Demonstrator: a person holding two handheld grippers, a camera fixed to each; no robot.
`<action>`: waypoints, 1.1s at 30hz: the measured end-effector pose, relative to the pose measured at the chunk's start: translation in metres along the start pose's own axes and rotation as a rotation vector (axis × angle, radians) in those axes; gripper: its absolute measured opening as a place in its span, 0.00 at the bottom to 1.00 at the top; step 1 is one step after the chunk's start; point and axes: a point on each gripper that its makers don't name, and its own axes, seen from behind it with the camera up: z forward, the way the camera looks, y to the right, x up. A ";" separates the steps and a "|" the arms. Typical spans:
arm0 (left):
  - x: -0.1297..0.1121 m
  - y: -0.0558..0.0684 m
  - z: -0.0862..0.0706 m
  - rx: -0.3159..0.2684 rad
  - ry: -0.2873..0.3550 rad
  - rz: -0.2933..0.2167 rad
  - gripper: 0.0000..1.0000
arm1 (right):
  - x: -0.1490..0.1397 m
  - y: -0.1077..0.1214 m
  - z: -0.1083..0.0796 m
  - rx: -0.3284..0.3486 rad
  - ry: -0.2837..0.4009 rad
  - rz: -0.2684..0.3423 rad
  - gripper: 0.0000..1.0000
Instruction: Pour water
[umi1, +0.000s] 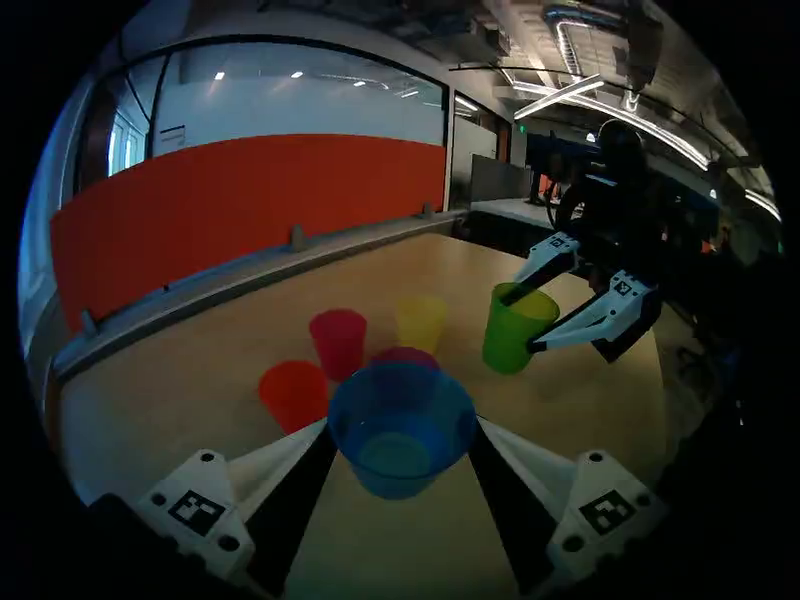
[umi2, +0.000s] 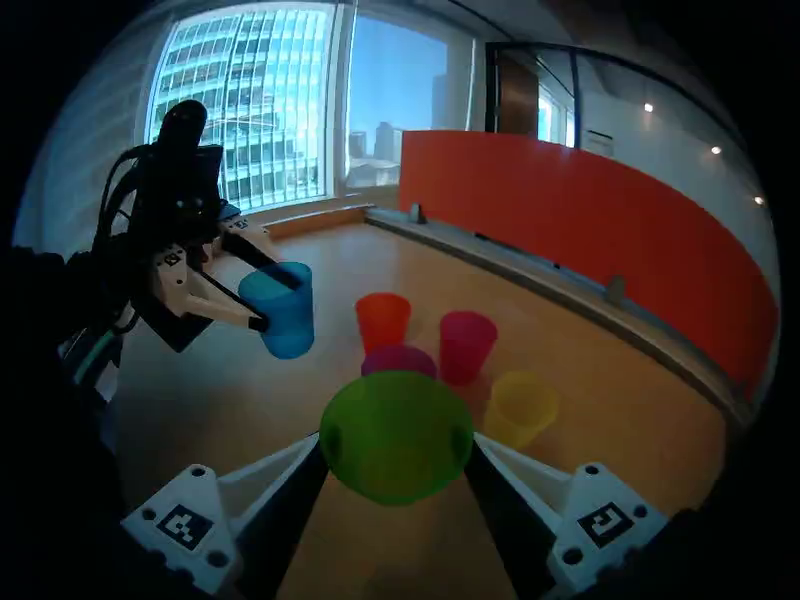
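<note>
Blue cup (umi1: 400, 430) and green cup (umi2: 396, 435) look translucent.

Cups (umi1: 338, 340) cluster centrally on the table (umi1: 170, 400), bare wood around

Left gripper (umi1: 400, 432), right gripper (umi2: 397, 440): white tapered fingers (umi1: 250, 470), black inner faces, square black-white markers, dark screws; black body, cables behind

The left gripper (umi1: 402, 428) gripped the blue cup (umi1: 400, 400), both fingers (umi1: 290, 460) pressed against its sides. The right gripper (umi2: 396, 442) gripped the green cup (umi2: 395, 425) likewise. Both grippers faced each other.
</note>
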 end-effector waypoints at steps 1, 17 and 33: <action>0.003 0.000 -0.002 0.005 0.008 -0.003 0.87 | 0.003 -0.001 -0.002 -0.002 0.007 -0.002 0.91; 0.038 0.006 -0.030 0.033 0.113 0.005 0.87 | 0.052 -0.010 -0.023 -0.026 0.157 -0.001 0.91; 0.062 0.006 -0.038 0.044 0.230 -0.022 0.87 | 0.088 -0.003 -0.032 -0.063 0.297 0.008 0.91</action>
